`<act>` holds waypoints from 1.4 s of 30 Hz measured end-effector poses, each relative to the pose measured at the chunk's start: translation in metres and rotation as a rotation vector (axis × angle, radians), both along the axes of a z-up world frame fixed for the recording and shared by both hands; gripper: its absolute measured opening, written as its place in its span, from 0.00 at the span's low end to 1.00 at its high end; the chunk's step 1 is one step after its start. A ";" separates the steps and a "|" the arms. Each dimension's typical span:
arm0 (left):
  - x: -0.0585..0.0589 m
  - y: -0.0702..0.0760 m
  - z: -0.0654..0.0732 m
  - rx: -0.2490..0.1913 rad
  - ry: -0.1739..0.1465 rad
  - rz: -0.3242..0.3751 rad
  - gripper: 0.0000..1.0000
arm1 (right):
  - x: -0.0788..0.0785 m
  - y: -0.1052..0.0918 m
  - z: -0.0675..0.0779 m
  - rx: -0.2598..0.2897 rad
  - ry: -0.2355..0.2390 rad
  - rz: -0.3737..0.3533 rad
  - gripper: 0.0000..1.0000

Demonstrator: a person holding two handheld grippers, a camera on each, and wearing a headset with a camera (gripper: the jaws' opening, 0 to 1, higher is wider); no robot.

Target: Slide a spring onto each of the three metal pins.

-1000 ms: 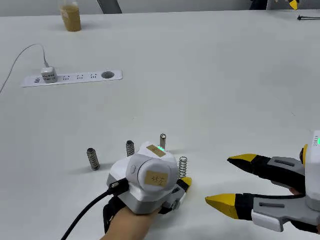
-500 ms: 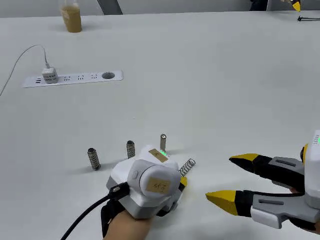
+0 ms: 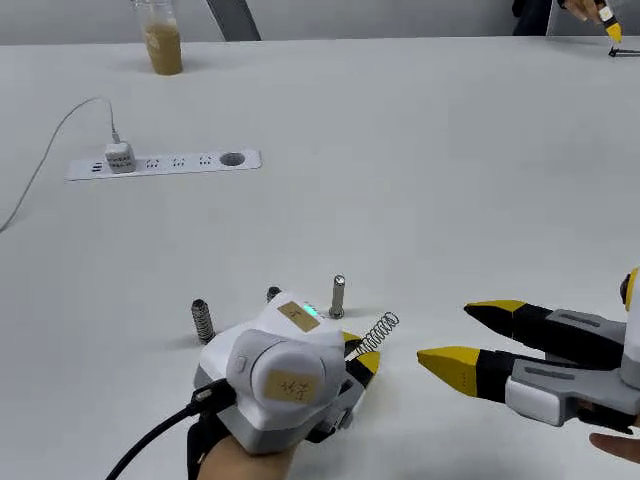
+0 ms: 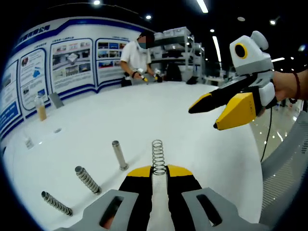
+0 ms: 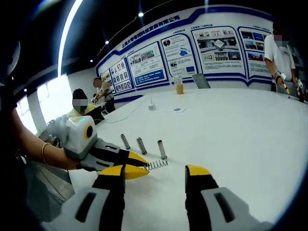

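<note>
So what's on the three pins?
The left pin and middle pin each carry a spring, coils hiding their shafts. The right pin is bare; the last spring is clamped in the left gripper.

The white bench (image 3: 450, 150) carries a power strip (image 3: 165, 163) and a cup (image 3: 163, 40) far left. Near stand two spring-covered pins (image 3: 203, 320) and one bare pin (image 3: 338, 296).

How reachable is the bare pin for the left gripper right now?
Probably yes: the left gripper, shut on a spring, sits right beside the bare pin, and nothing stands between them.
</note>
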State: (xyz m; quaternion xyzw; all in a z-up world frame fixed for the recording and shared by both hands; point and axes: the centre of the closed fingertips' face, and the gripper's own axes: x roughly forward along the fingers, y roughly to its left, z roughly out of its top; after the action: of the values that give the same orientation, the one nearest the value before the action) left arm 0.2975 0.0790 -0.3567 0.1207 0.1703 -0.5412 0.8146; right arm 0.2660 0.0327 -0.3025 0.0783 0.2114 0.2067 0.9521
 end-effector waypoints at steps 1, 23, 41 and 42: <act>0.000 0.001 0.003 -0.010 -0.008 0.003 0.10 | 0.002 0.000 0.001 0.006 0.000 -0.002 0.50; 0.000 0.025 0.072 -0.184 -0.112 0.021 0.10 | 0.038 0.042 0.037 0.288 0.000 -0.004 0.32; -0.007 0.036 0.109 -0.288 -0.150 0.031 0.10 | 0.043 0.069 0.063 0.485 0.000 0.047 0.16; -0.007 0.036 0.110 -0.291 -0.151 0.031 0.10 | 0.042 0.072 0.064 0.498 0.001 0.058 0.15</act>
State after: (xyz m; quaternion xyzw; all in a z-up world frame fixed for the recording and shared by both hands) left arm 0.2908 0.1153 -0.2466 0.0391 0.0300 -0.5370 0.8422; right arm 0.3083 0.1044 -0.2382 0.3045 0.1565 0.2796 0.8970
